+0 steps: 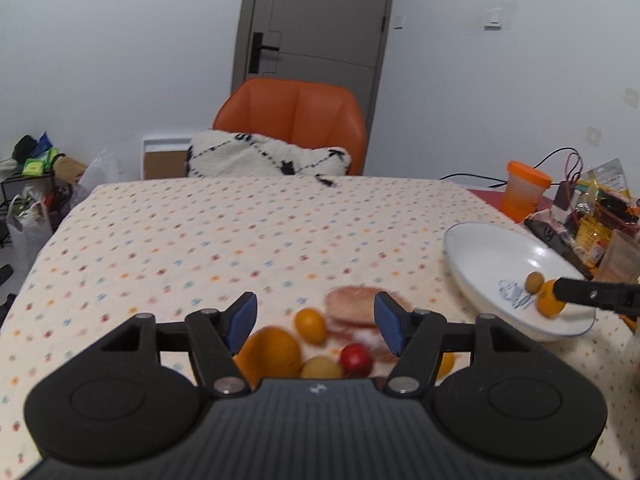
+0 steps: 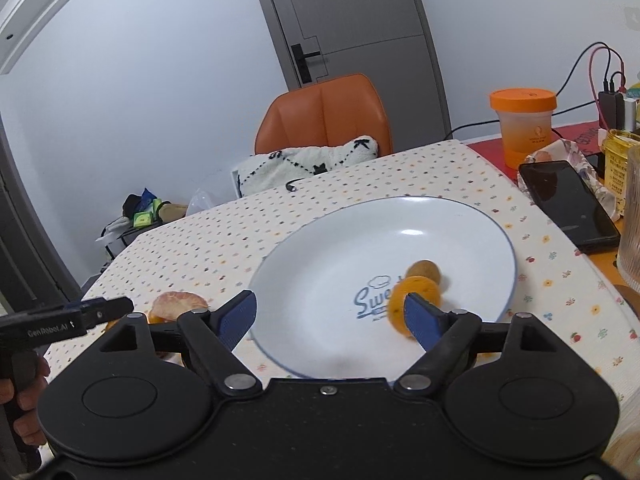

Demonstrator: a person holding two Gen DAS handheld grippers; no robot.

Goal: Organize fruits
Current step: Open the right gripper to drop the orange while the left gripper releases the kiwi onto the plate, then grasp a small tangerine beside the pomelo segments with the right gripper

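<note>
In the left wrist view my left gripper is open above a cluster of fruit on the dotted tablecloth: a large orange, a small orange fruit, a yellowish fruit, a red fruit and a peeled citrus piece. The white plate at the right holds a small brown fruit and an orange. In the right wrist view my right gripper is open over the plate. The blurred orange lies at its right finger, and the brown fruit sits just behind.
An orange-lidded cup, a black phone, a ribbed glass and cables crowd the table's right side. An orange chair with a white cushion stands at the far edge. A hand holds the left gripper.
</note>
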